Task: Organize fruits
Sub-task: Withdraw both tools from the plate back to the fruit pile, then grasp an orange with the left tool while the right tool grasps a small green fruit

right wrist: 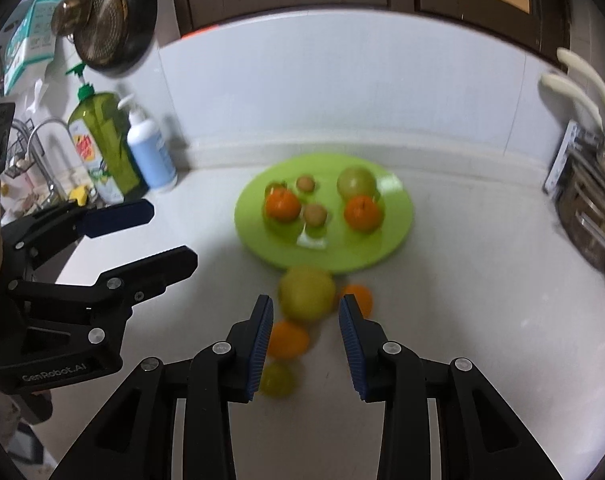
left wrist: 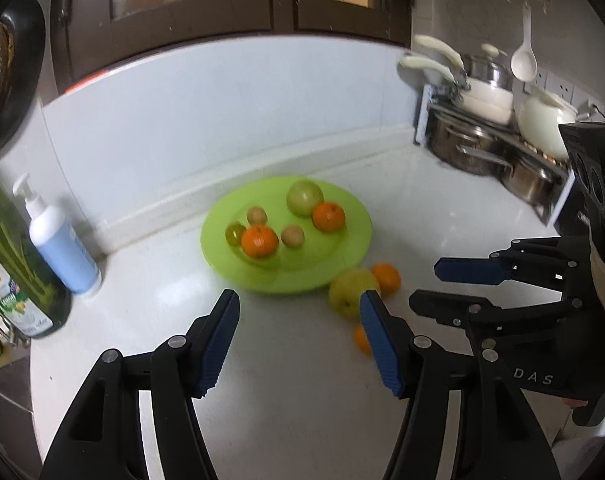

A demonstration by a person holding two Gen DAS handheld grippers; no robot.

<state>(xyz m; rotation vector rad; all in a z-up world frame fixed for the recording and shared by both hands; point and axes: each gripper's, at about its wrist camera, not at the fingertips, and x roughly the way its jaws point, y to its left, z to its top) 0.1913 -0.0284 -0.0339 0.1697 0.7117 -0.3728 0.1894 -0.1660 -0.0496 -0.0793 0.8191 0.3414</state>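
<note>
Six fruits are seen on a green plate (right wrist: 398, 220) on the white worktop (right wrist: 482, 320); four more lie loose just before it. Both the left claw (left wrist: 300, 340) and right claw (right wrist: 305, 346) are held open and empty, the right above a loose green apple (right wrist: 307, 293).

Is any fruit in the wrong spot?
Yes. Four fruits sit on the white counter instead of the green plate: a big yellow-green fruit, two oranges, and a small green fruit. They lie just in front of the plate.
</note>
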